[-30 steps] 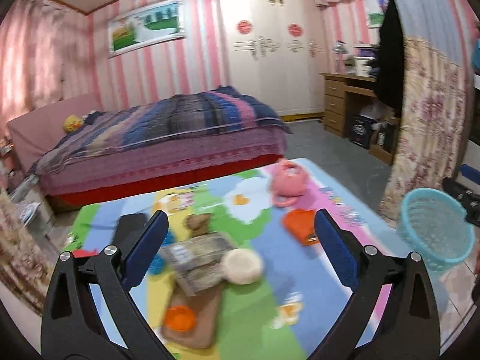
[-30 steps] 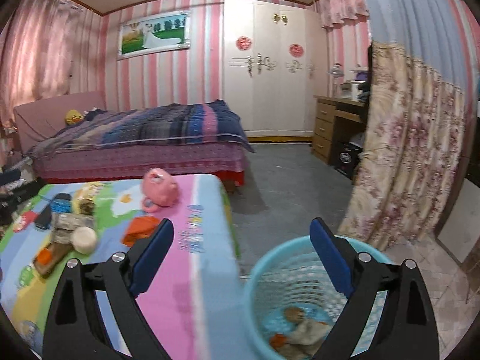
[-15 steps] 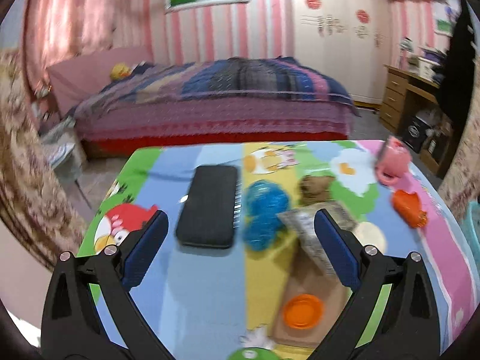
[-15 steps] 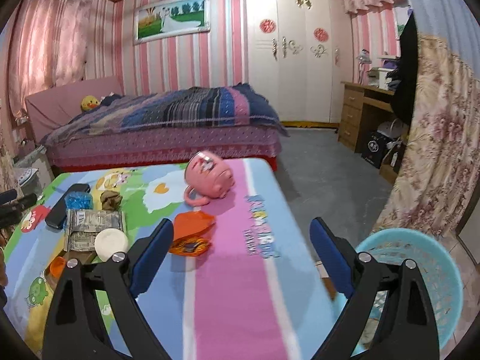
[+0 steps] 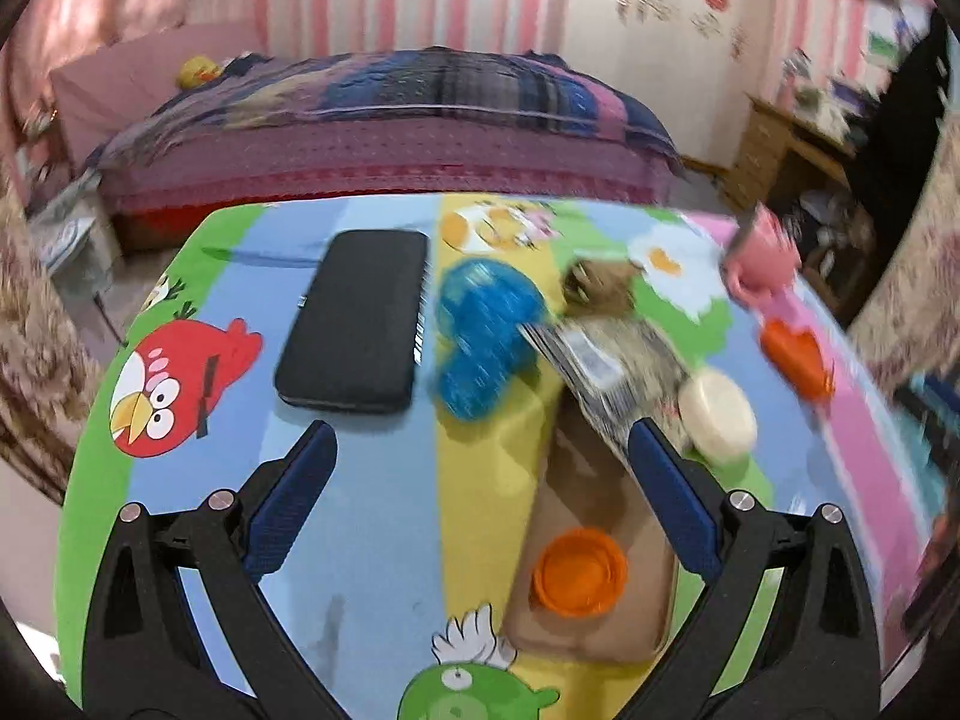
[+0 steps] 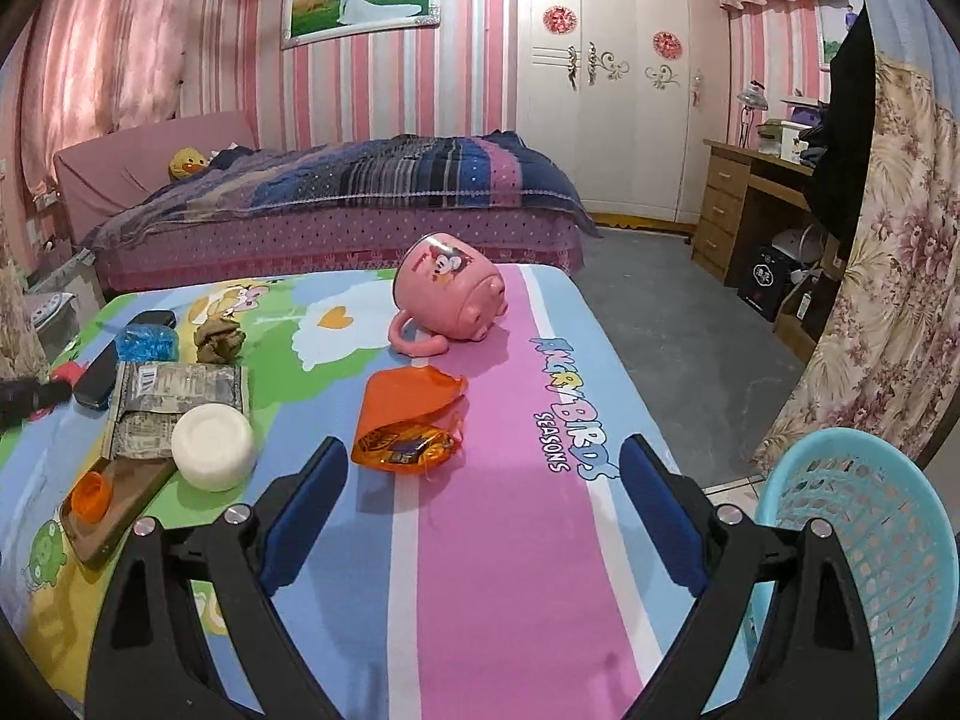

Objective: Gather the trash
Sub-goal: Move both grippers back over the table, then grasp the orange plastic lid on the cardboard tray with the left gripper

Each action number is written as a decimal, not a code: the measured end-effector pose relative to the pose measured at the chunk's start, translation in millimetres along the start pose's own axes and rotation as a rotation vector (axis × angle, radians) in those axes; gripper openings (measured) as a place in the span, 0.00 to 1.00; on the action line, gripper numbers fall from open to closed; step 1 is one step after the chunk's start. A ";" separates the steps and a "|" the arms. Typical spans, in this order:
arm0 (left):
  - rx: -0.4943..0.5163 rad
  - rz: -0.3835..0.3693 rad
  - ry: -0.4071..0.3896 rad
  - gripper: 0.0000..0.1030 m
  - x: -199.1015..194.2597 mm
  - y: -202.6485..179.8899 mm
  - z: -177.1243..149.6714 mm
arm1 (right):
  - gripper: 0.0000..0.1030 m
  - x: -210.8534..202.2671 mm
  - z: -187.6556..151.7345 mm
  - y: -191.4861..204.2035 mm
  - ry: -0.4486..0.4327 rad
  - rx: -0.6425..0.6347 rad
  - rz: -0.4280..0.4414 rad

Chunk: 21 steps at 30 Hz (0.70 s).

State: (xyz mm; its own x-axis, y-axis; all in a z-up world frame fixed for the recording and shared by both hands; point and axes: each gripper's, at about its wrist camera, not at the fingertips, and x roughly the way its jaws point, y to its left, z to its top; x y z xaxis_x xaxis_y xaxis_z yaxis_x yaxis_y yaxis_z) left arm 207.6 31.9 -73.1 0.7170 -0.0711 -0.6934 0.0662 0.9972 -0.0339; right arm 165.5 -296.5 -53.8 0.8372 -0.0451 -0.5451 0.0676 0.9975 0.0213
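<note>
A cartoon-print table [image 6: 516, 540] holds the litter. An orange snack wrapper [image 6: 411, 420] lies just ahead of my open right gripper [image 6: 483, 480]. A crumpled brown paper [image 6: 219, 339] [image 5: 600, 285], a blue plastic wad [image 5: 486, 339] [image 6: 147, 342] and a grey foil packet [image 6: 174, 402] [image 5: 612, 372] lie further left. My left gripper [image 5: 480, 471] stands open and empty above the table, the blue wad just beyond its fingertips. The turquoise basket [image 6: 864, 552] stands on the floor at the right.
A black case [image 5: 357, 324], a white round lid [image 6: 213, 447], an orange cap [image 5: 579, 570] on a brown board [image 5: 594, 540] and a tipped pink mug [image 6: 447, 297] share the table. A bed [image 6: 336, 204], wardrobe and desk [image 6: 750, 198] stand beyond; a floral curtain [image 6: 888, 276] hangs right.
The right gripper swung left from over the basket to over the table, facing the orange wrapper. The left gripper swung left and dropped closer toward the black case and blue wad.
</note>
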 end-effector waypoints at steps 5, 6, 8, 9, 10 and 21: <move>0.067 -0.003 0.051 0.83 9.3 -10.3 -25.5 | 0.88 2.8 -2.8 -3.5 0.012 -0.004 0.002; 0.067 -0.014 0.064 0.79 11.2 -10.6 -29.3 | 0.88 2.3 -3.8 -5.0 0.014 -0.003 -0.002; 0.065 -0.022 0.079 0.73 14.6 -12.1 -34.5 | 0.88 0.9 -4.4 -7.7 0.014 0.006 -0.002; 0.067 -0.030 0.085 0.70 15.5 -13.4 -37.0 | 0.88 -0.5 -4.3 -9.0 0.012 0.013 0.000; 0.065 -0.044 0.091 0.69 16.0 -15.3 -39.2 | 0.88 -1.6 -4.1 -9.6 0.011 0.015 0.001; 0.091 -0.108 0.110 0.52 14.2 -33.9 -44.1 | 0.88 -1.4 -2.2 -7.2 0.006 0.012 0.010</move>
State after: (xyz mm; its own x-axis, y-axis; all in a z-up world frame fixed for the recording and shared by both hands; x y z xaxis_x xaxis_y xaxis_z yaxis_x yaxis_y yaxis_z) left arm 184.9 -2.0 -113.6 0.6225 -0.1704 -0.7639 0.2051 0.9774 -0.0510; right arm 162.7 -303.5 -55.0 0.8347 -0.0352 -0.5496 0.0663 0.9971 0.0369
